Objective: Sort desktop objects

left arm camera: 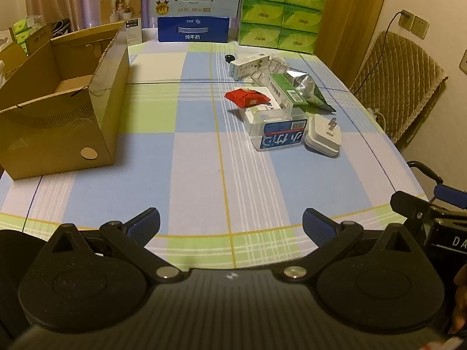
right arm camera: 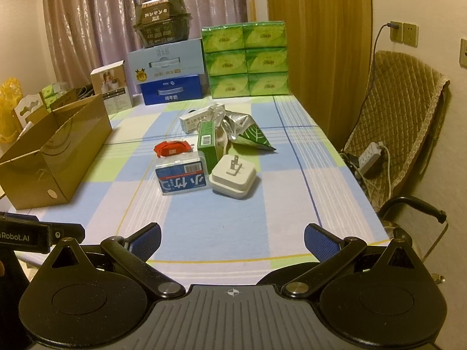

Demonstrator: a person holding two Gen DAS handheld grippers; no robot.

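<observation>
A pile of small items lies right of the table's middle: a white plug adapter, a clear box with a blue label, a red packet, a green carton, a silver-green foil bag and a white carton. An open cardboard box stands on the left. My left gripper and right gripper hover open over the near edge, holding nothing.
Milk cartons, stacked green tissue packs and a small white box line the far edge. A quilted chair with a power strip stands to the right. The checked tablecloth lies bare nearby.
</observation>
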